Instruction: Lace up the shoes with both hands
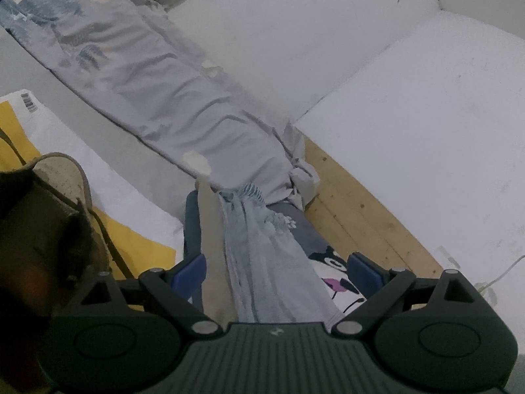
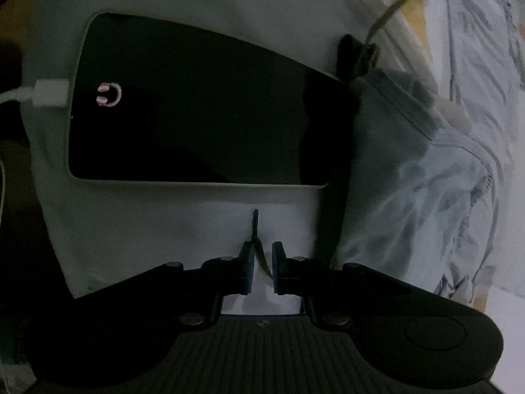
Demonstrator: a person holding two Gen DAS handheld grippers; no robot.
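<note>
In the left wrist view a brown shoe (image 1: 49,216) sits at the left edge, its tan lace (image 1: 86,190) looping over the top. My left gripper (image 1: 279,271) is open wide to the right of the shoe, and only a person's grey trouser leg (image 1: 262,262) shows between its blue pads. In the right wrist view my right gripper (image 2: 263,267) is open by a narrow gap. A thin dark shoelace end (image 2: 256,226) pokes out past the left pad and curves loosely down between the fingers. Another tan lace (image 2: 392,6) runs off toward the top right.
A black phone (image 2: 197,108) with a white charging cable (image 2: 49,93) lies just ahead of the right gripper on a white surface. Blue-grey patterned cloth (image 2: 443,151) lies to its right. A yellow and white envelope (image 1: 131,229), wooden floor (image 1: 361,216) and white panels (image 1: 410,131) surround the leg.
</note>
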